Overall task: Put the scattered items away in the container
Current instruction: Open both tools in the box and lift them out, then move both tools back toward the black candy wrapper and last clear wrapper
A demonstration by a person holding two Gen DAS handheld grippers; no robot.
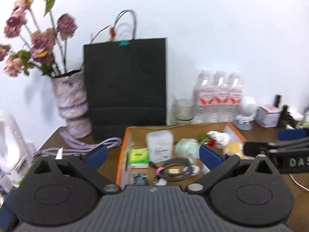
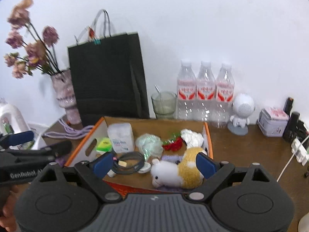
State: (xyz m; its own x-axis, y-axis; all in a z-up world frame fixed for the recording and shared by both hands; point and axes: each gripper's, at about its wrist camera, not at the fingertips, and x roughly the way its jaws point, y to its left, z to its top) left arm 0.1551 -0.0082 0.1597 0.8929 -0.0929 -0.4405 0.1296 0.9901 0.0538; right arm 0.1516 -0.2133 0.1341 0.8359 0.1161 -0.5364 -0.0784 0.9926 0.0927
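A brown wooden table (image 2: pixel 241 148) stands against a white wall and carries an open cardboard box (image 2: pixel 207 133) with orange edges near its middle. Behind the box, along the wall, stand a patterned vase (image 2: pixel 65 96) of dried flowers, a black paper bag (image 2: pixel 108 77), a glass cup (image 2: pixel 164 104), three water bottles (image 2: pixel 205 92), a white figurine (image 2: pixel 241 114) and a small tin (image 2: pixel 273 123). A lilac cord (image 2: pixel 71 131) lies left of the box, a white cable (image 2: pixel 287 164) to the right.
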